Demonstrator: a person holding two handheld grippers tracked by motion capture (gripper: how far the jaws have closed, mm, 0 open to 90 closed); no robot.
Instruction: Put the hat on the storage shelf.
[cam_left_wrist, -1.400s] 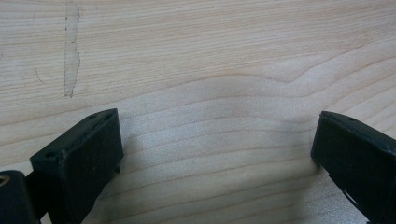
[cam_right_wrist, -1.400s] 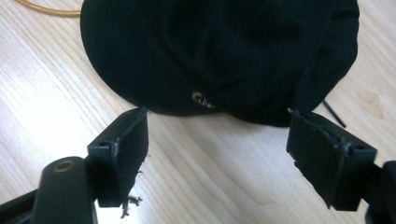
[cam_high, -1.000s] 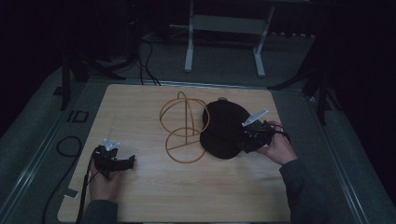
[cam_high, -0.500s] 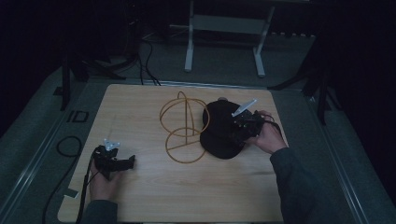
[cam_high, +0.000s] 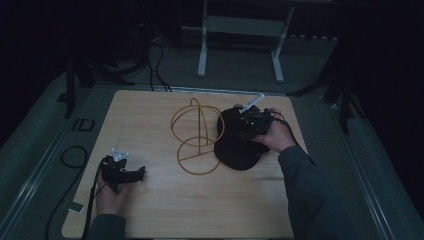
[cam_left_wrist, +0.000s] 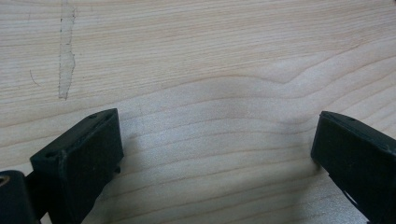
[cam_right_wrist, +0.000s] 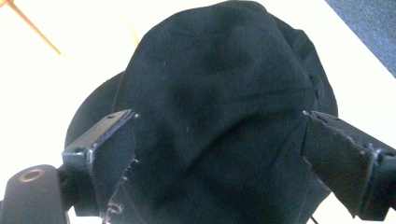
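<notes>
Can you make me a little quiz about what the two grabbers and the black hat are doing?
1. True or false: the right gripper has its jaws wide open over the black hat.
2. What lies under the left gripper? A) a wire stand B) bare wooden table C) a cable
3. Fill in: beside the hat, on its left in the high view, stands a ____ made of golden wire.

Key: 1 true. 2 B, the wooden table. 3 stand, the wire stand.
</notes>
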